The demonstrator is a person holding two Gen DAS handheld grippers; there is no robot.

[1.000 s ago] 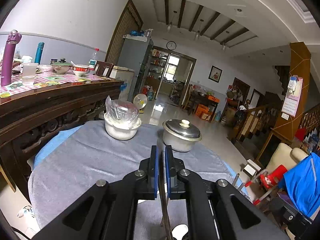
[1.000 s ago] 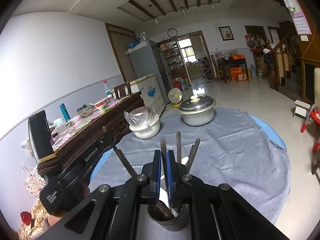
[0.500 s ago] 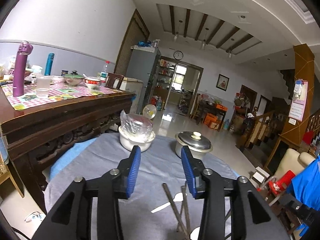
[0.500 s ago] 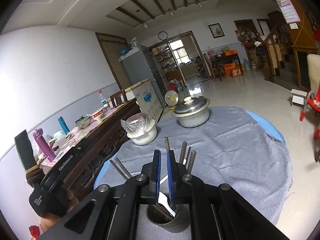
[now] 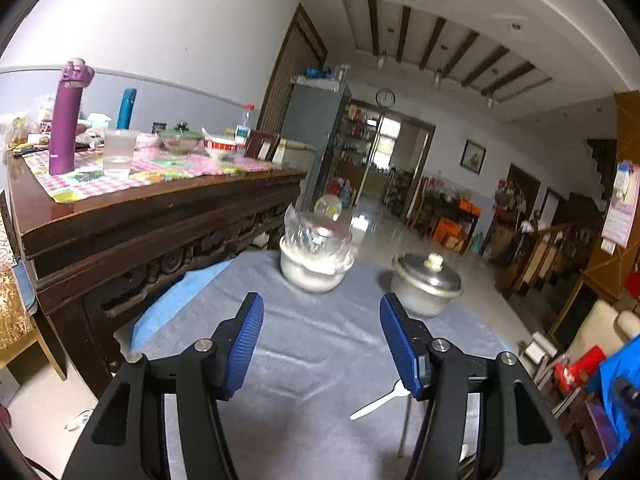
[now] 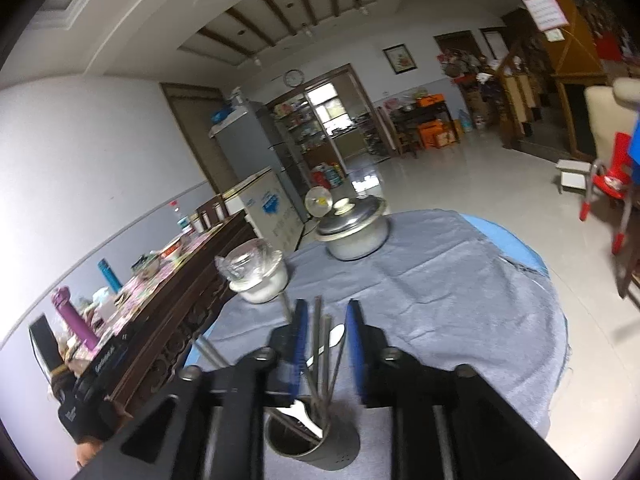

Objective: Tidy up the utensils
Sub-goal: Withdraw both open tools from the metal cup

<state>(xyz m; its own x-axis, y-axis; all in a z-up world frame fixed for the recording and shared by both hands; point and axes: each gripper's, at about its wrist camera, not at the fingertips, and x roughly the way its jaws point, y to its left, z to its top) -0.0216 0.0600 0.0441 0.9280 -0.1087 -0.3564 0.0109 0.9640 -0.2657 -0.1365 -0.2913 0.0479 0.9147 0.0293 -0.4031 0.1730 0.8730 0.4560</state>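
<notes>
Left gripper (image 5: 322,344): blue pads spread wide apart, nothing between them, held above the grey cloth (image 5: 320,360) of the round table
Right gripper (image 6: 326,344): pads parted with a clear gap, pinching nothing; metal utensil handles (image 6: 320,344) rise between them from the holder below
Utensil holder (image 6: 310,440): dark cylinder standing upright on the cloth at the near edge of the table, just under the right gripper; it holds several metal handles and a white plastic piece (image 6: 298,408)
White spoon on the cloth (image 5: 380,398): lies flat near the right side of the left wrist view, partly hidden behind the right blue pad; a thin metal stick (image 5: 406,424) shows just beside it
White bowl (image 5: 314,268): toward the far edge of the table, covered with crumpled clear plastic
Lidded metal pot (image 5: 426,286): beside the bowl, near the far edge, apart from it, lid on
Wooden sideboard (image 5: 152,216): along the left side of the round table, carrying a purple bottle (image 5: 68,116), a cup and bowls on a checked cloth
Blur: the right wrist view is smeared around the fingers and holder, so fine details of the handles cannot be told
</notes>
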